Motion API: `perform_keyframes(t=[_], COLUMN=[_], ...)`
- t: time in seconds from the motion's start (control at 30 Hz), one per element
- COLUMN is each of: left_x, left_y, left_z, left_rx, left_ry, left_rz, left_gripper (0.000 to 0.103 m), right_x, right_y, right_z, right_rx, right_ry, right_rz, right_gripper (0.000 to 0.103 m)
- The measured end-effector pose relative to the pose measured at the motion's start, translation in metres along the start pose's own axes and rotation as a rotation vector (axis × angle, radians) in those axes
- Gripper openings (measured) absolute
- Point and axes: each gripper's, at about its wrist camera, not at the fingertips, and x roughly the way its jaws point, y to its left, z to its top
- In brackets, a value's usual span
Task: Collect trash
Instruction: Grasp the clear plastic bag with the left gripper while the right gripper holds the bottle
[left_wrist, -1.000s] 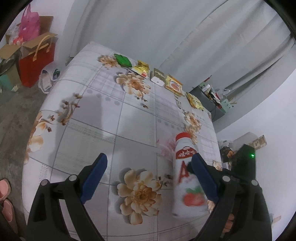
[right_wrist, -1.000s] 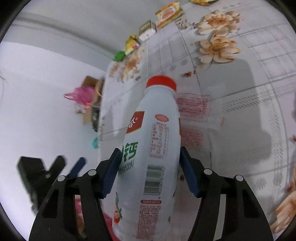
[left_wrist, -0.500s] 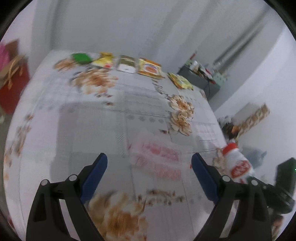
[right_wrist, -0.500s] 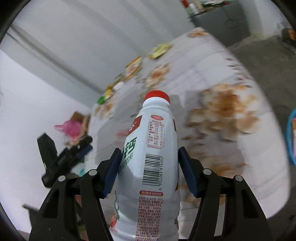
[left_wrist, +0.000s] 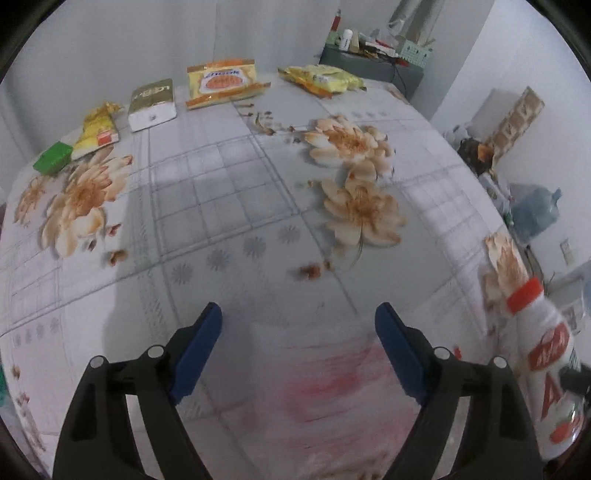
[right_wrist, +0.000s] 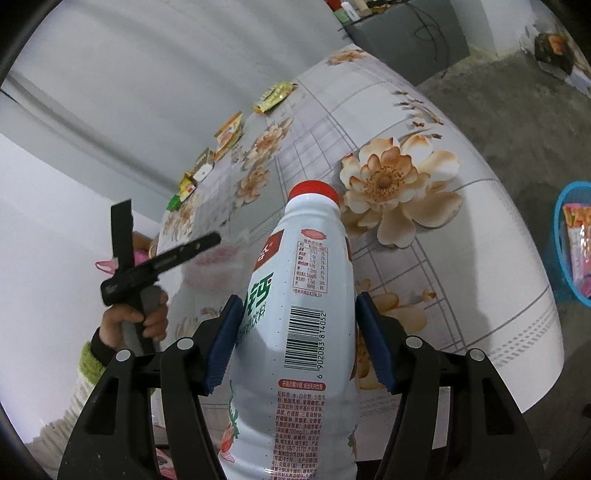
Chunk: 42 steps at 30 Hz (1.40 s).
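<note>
Snack wrappers (left_wrist: 221, 83) line the floral desk's (left_wrist: 258, 206) far edge; the right hand-held gripper (right_wrist: 295, 341) clamps a white bottle (right_wrist: 299, 325), the left hand-held gripper (left_wrist: 299, 347) gapes empty.

A tabletop (left_wrist: 229, 206) under a pale grey cloth printed with grid lines and orange flowers carries a row of trash along its far edge. From left to right lie a green packet (left_wrist: 52, 161), a yellow wrapper (left_wrist: 96, 132), a gold-and-white box (left_wrist: 152, 104), an orange snack bag (left_wrist: 222, 83) and a yellow bag (left_wrist: 320, 79). Small brown crumbs (left_wrist: 312, 270) lie scattered on the cloth.
</note>
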Motion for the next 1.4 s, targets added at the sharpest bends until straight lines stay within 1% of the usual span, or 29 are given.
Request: perform_keyframes(t=[0.1,0.23,0.3,0.4,0.47,0.5,0.57,0.63,0.73,0.77,0.83,0.9,0.97,1.0,1.1,1.13,1.2,1.23,1.27,1.3,1.33,1.37,1.4], left_x=[-0.01,-0.026,-0.03,-0.038,-0.039,-0.038,-0.036,-0.034,-0.03,-0.028,-0.026,-0.024,-0.024,-0.024,-0.027,-0.028,-0.029,-0.028,-0.027,-0.025,-0.024,-0.025,-0.026], left_y=[0.003,-0.001,-0.004,-0.002,0.005,0.013,0.024,0.029,0.038,0.041,0.045,0.045,0.047,0.048,0.05,0.05,0.047,0.044,0.038,0.034,0.029,0.021,0.016], left_z=[-0.02,-0.055,-0.068,-0.084,-0.083,-0.08,-0.073,-0.068,-0.063,-0.063,-0.064,-0.063,-0.065,-0.067,-0.068,-0.068,-0.067,-0.066,-0.065,-0.064,-0.063,-0.062,-0.061], left_rx=[-0.025,-0.029,-0.038,-0.106,-0.17,-0.225,-0.296,-0.336,-0.416,-0.45,-0.492,-0.514,-0.535,-0.552,-0.578,-0.578,-0.571,-0.56,-0.533,-0.512,-0.485,-0.44,-0.41], left_ry=[0.03,0.063,0.065,0.043,0.018,-0.005,-0.018,-0.025,-0.026,-0.022,-0.015,-0.013,-0.01,-0.012,-0.034,-0.044,-0.045,-0.042,-0.034,-0.026,-0.018,-0.018,-0.025], left_rz=[-0.04,-0.124,-0.155,-0.198,-0.215,-0.216,-0.233,-0.261,-0.337,-0.374,-0.422,-0.447,-0.482,-0.519,-0.579,-0.59,-0.583,-0.561,-0.523,-0.493,-0.451,-0.386,-0.352], left_gripper=[0.083,0.083,0.083,0.082,0.08,0.079,0.075,0.074,0.069,0.067,0.064,0.063,0.063,0.063,0.061,0.058,0.053,0.048,0.041,0.036,0.027,0.021,0.02], right_x=[0.002,0.007,0.01,0.013,0.014,0.016,0.02,0.028,0.053,0.059,0.075,0.082,0.082,0.082,0.083,0.083,0.084,0.084,0.083,0.082,0.082,0.079,0.075], right_y=[-0.003,-0.007,-0.008,-0.004,0.003,0.006,0.013,0.024,0.042,0.045,0.052,0.055,0.058,0.06,0.059,0.059,0.058,0.058,0.057,0.056,0.055,0.054,0.052], right_z=[0.0,-0.003,-0.004,-0.004,-0.001,0.002,0.008,0.016,0.024,0.024,0.023,0.02,0.019,0.019,0.019,0.019,0.02,0.02,0.02,0.019,0.019,0.017,0.016], right_rx=[0.0,0.004,0.007,-0.005,-0.024,-0.033,-0.052,-0.086,-0.165,-0.181,-0.219,-0.244,-0.26,-0.268,-0.275,-0.272,-0.262,-0.258,-0.254,-0.249,-0.245,-0.24,-0.237], right_ry=[0.009,0.03,0.04,0.039,0.033,0.029,0.02,0.013,0.033,0.044,0.073,0.081,0.08,0.083,0.086,0.086,0.088,0.089,0.089,0.089,0.089,0.087,0.083], right_rz=[0.005,0.018,0.032,0.047,0.059,0.065,0.076,0.091,0.064,0.058,0.039,0.036,0.023,0.014,0.013,0.016,0.025,0.028,0.031,0.034,0.034,0.03,0.024], right_gripper=[0.059,0.059,0.059,0.059,0.059,0.059,0.059,0.059,0.059,0.059,0.059,0.059,0.059,0.059,0.059,0.059,0.059,0.059,0.059,0.059,0.059,0.059,0.059])
